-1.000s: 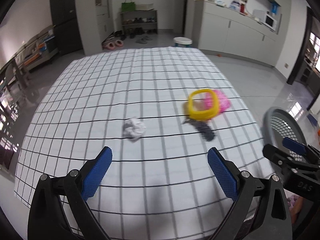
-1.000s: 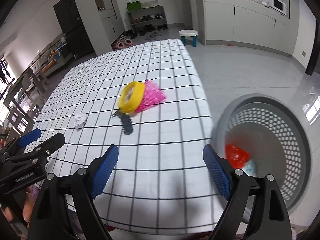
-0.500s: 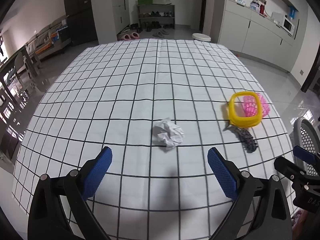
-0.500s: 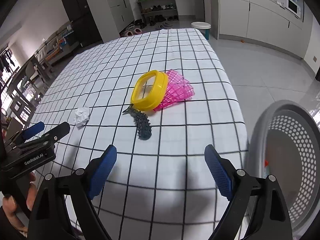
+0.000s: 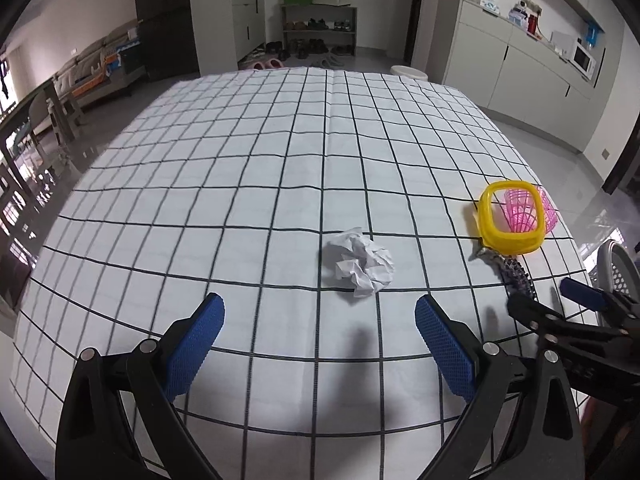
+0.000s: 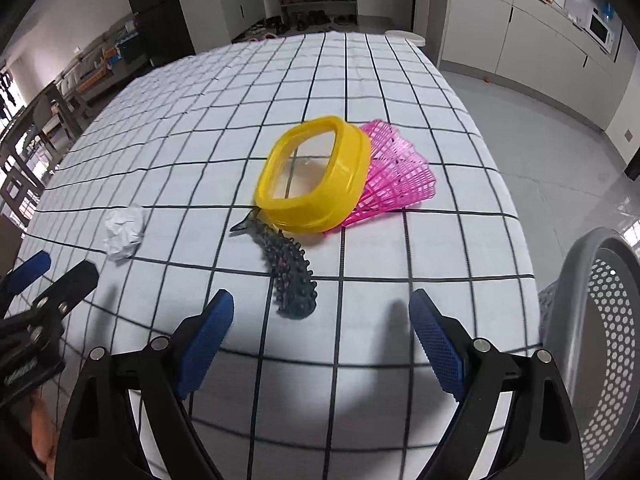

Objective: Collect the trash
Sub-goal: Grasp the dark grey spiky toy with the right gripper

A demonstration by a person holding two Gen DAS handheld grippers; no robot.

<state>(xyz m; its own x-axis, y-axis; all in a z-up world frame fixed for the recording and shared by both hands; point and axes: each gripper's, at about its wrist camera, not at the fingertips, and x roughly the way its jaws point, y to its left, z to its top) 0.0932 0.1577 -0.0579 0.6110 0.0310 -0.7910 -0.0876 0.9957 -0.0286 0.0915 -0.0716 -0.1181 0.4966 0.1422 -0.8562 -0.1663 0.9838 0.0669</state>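
1. The crumpled paper ball lies on the checked tabletop just ahead of the left gripper, a little toward its right finger; it has no real long axis, so the fingers may close on it from either side.
2. The dark spiky strip lies just ahead of the right gripper, its near end roughly between the fingers and left of centre; its long axis runs away from the gripper and slants up-left toward the yellow ring, whose rim its far tip touches or slips beneath; the fingers stand across that axis, which suits a pinch.
3. The pink mesh piece fans out behind the ring, touching it on the right.
4. By my reading, each hand is nearer its own piece: left to the paper, right to the strip.
5. Both grippers tilt steeply down toward the cloth; both pairs of blue fingers stand wide apart with nothing between the pads.
6. The grey perforated basket stands off the tabletop's right edge, nearest the right hand; probably the drop point.
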